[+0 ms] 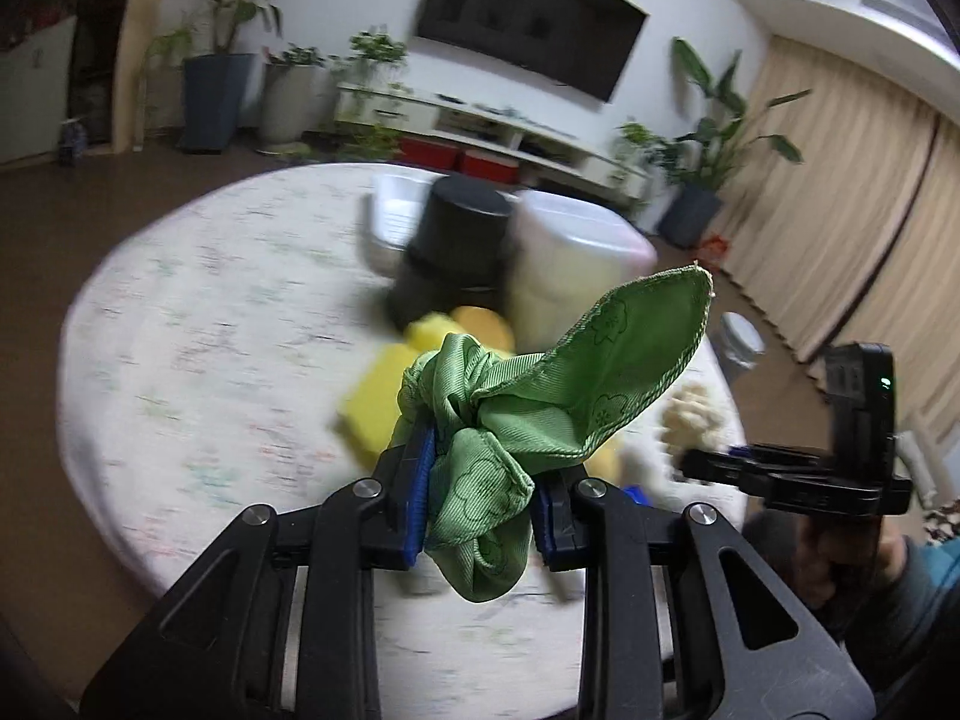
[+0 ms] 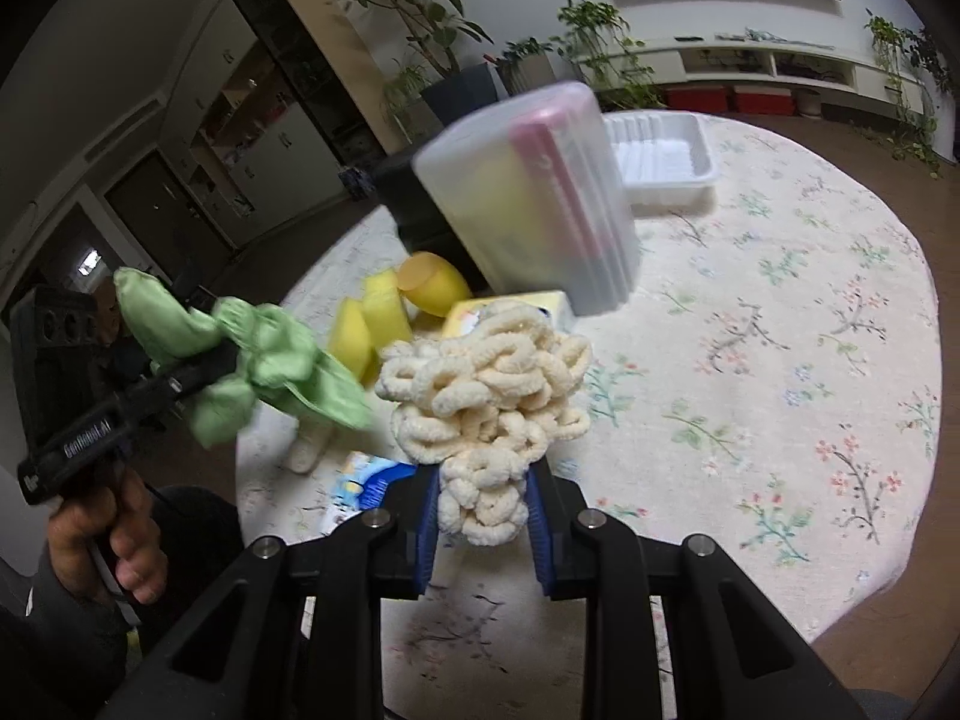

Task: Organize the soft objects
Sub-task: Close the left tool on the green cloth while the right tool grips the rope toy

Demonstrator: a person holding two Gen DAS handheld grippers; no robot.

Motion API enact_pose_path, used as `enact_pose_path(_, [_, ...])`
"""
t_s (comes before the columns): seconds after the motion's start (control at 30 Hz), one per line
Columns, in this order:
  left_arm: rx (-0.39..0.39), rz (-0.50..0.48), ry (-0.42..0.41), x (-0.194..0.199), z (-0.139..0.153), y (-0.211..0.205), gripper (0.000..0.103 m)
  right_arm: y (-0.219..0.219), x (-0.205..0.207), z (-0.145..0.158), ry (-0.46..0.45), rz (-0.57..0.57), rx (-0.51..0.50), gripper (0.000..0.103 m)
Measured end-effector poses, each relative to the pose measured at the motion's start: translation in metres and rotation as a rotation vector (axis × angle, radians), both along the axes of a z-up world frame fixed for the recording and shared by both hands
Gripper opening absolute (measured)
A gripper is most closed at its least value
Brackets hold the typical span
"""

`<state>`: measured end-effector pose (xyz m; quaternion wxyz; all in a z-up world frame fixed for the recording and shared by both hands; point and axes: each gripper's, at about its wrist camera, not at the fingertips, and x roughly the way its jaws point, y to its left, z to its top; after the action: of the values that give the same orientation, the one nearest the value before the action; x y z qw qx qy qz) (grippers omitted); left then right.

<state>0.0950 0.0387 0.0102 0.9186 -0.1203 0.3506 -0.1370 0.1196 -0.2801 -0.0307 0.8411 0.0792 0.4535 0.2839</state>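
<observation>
My left gripper [image 1: 480,498] is shut on a crumpled green cloth [image 1: 540,396] and holds it above the round table; both show in the right wrist view, the left gripper [image 2: 198,378] at the left with the green cloth [image 2: 264,372]. My right gripper [image 2: 483,516] is shut on a cream chenille cloth [image 2: 486,384], lifted over the table. In the left wrist view the right gripper [image 1: 702,459] is at the right, next to the cream cloth [image 1: 690,414]. Yellow sponges [image 2: 369,324] [image 1: 384,402] lie on the table beyond both.
A translucent lidded container [image 2: 540,198] and a black cylinder [image 1: 456,246] stand mid-table. A white tray [image 2: 660,162] sits at the far edge. A yellow cup [image 2: 435,285] lies beside the sponges. A blue-printed packet [image 2: 366,480] lies near the table edge [image 1: 90,420].
</observation>
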Motion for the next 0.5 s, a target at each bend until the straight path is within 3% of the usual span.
enact_pose_path(0.27, [0.049, 0.063, -0.039, 0.022, 0.015, 0.036, 0.025, -0.016, 0.015, -0.001, 0.023, -0.035, -0.042, 0.027])
enact_pose_path(0.5, [0.123, 0.083, 0.005, 0.08, 0.014, 0.082, 0.025, -0.052, 0.047, 0.01, 0.027, -0.105, -0.12, 0.027])
